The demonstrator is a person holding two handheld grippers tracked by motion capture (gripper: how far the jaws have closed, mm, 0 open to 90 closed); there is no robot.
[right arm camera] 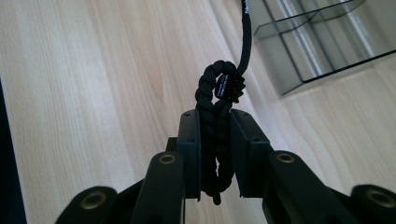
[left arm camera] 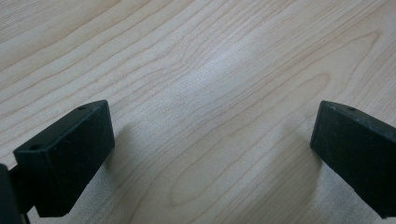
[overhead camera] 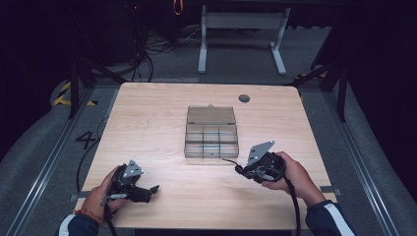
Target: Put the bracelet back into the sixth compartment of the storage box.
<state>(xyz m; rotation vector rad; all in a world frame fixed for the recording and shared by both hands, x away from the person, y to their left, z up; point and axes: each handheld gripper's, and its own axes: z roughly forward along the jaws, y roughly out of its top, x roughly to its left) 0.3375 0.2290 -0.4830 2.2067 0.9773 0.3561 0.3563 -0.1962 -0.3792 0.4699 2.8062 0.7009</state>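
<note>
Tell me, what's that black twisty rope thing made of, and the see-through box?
The braided cord, pinched in the right gripper, looks like woven black fabric, matte: you can see plaited strands. The compartment box looks like clear, glossy plastic, since the wooden table shows through its walls. It could be glass; I can't tell.

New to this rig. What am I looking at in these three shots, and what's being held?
A person sits at a wooden table with a hand-held gripper in each hand. The high view looks down from above; the other two views come from cameras riding on each tool. A clear compartment box, lid open, sits mid-table. The left hand-held gripper is open over bare wood, holding nothing. The right hand-held gripper is shut on a black braided cord, whose strand runs up toward the box.
</note>
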